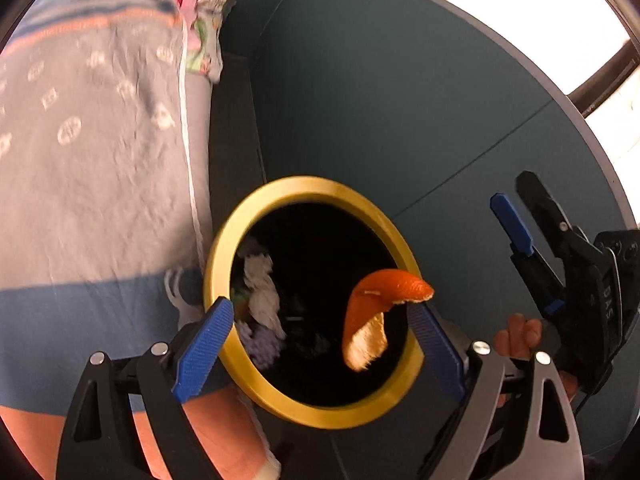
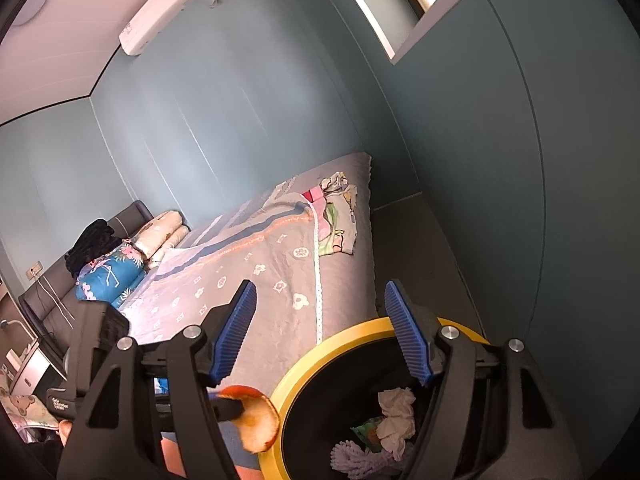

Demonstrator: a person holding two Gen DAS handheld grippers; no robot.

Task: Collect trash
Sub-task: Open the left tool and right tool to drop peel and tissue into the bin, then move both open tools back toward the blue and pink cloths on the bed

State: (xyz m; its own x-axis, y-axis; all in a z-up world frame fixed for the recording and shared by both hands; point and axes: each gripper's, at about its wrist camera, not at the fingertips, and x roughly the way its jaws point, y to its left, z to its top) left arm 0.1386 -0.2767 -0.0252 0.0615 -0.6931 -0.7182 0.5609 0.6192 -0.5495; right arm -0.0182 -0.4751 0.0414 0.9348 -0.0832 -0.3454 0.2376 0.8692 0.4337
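Orange peel [image 1: 380, 308] over bin [image 1: 308, 186] mouth, off my left fingers [image 1: 320, 344], which gape wide, nothing held; looks like mid-drop. Bin already holds tissue [image 1: 262, 288] and other scraps. Left tool pitched down over bin beside bed [image 2: 260, 272]. Right fingers [image 2: 320, 336] about half open, empty, above rim. Remaining trash: can't tell.

The orange peel [image 1: 378, 312] – a curled strip, bright orange outside and pale, pithy inside – hangs over the mouth of the bin [image 1: 308, 188], a round black container with a yellow rim beside the bed. Inside lie crumpled white tissue [image 1: 262, 292], something pale purple and fluffy [image 2: 352, 454], and a green scrap [image 2: 366, 430].
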